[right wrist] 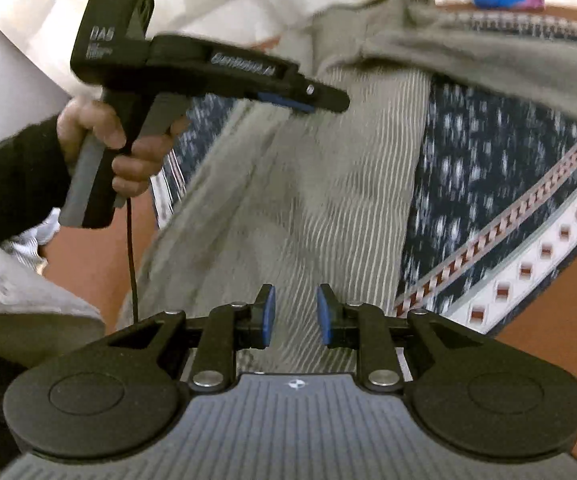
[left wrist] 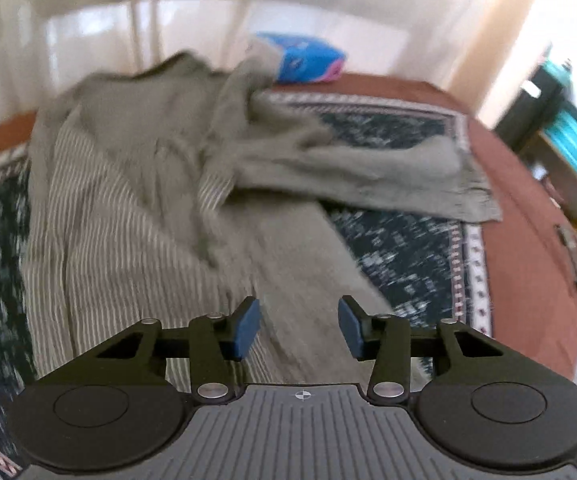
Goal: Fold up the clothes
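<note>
Shirt (left wrist: 136, 200) under both grippers, L (left wrist: 299, 330) & R (right wrist: 296, 316) fingers apart, angled down.

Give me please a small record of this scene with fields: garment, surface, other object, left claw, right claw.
garment: grey-green striped cloth garment, partly folded, one flap lying across
surface: dark blue patterned rug on a red-brown cover
other object: blue plastic packet at the far edge
left claw: open, nothing between the pads, above the garment
right claw: open, narrower gap, nothing held
</note>
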Motion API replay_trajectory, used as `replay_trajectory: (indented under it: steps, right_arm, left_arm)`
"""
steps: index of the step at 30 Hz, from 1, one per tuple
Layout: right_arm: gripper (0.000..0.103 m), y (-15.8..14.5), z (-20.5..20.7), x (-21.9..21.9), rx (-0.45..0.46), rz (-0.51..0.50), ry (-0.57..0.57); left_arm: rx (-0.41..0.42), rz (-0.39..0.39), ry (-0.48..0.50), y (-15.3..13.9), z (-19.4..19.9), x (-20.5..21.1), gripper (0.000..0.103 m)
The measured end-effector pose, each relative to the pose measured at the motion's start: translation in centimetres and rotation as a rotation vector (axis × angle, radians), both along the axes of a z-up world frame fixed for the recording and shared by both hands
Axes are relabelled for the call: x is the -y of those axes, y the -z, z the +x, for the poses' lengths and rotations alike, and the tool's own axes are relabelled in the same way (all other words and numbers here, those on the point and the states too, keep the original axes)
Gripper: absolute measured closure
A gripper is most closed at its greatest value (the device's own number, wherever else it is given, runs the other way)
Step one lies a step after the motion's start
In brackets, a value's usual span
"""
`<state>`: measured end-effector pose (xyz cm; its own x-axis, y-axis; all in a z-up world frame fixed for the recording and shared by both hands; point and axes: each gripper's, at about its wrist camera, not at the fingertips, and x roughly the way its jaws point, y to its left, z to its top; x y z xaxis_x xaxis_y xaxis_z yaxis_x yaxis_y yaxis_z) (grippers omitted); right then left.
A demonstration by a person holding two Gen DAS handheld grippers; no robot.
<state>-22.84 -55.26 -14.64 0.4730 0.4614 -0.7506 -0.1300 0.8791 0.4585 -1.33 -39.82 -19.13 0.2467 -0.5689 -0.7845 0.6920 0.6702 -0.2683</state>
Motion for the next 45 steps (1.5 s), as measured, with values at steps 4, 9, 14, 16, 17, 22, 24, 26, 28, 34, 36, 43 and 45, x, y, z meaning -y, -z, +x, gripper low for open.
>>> replay_trajectory:
  steps: [4,9,14,16,17,22,24,26,28,34,36,43,45]
  right_arm:
    - [0.076,1.7,-0.8,0.0,-0.031,0.028,0.0]
    - [0.073,1.1,-0.4,1.2,-0.058,0.087,-0.001]
    - [0.057,-3.5,2.0,4.7,0.092,0.056,-0.001]
    - [0.056,-5.2,3.5,6.5,0.147,0.036,-0.008]
    - [0.054,-5.9,4.5,7.4,0.172,0.025,-0.009]
    - [0.05,-7.1,8.4,12.0,0.257,-0.035,0.035]
    - [0.049,-6.9,9.5,13.6,0.27,-0.047,0.061]
    - [0.047,-6.4,10.2,15.3,0.275,-0.069,0.101]
    - [0.043,-5.7,10.2,17.0,0.265,-0.09,0.157]
    - [0.043,-3.2,9.1,23.2,0.198,-0.149,0.358]
    - [0.043,-2.5,8.9,25.1,0.175,-0.173,0.42]
    - [0.039,0.5,10.3,30.2,0.092,-0.215,0.554]
    - [0.039,1.5,11.0,31.1,0.066,-0.197,0.564]
  left_arm:
    - [0.018,0.025,0.019,1.2,-0.1,-0.3,0.046]
    - [-0.018,0.009,-0.011,-0.6,0.7,-0.2,0.046]
    - [0.109,-0.097,-0.056,-7.4,3.1,0.5,0.041]
    - [0.174,-0.112,-0.058,-9.8,4.7,1.9,0.039]
    - [0.208,-0.112,-0.055,-10.9,5.7,2.9,0.037]
    - [0.271,-0.019,-0.019,-11.8,10.5,8.7,0.035]
    - [0.258,0.035,-0.022,-10.5,12.3,10.6,0.035]
    - [0.229,0.07,-0.029,-8.9,13.6,11.9,0.035]
    - [0.203,0.098,-0.025,-7.3,14.6,13.0,0.035]
    - [0.143,0.125,-0.021,-4.0,16.7,14.7,0.035]
    - [0.126,0.125,-0.021,-3.4,17.3,15.1,0.035]
    - [0.08,0.143,-0.022,-1.4,18.7,15.5,0.035]
    - [0.067,0.136,-0.03,-1.0,19.0,15.5,0.035]
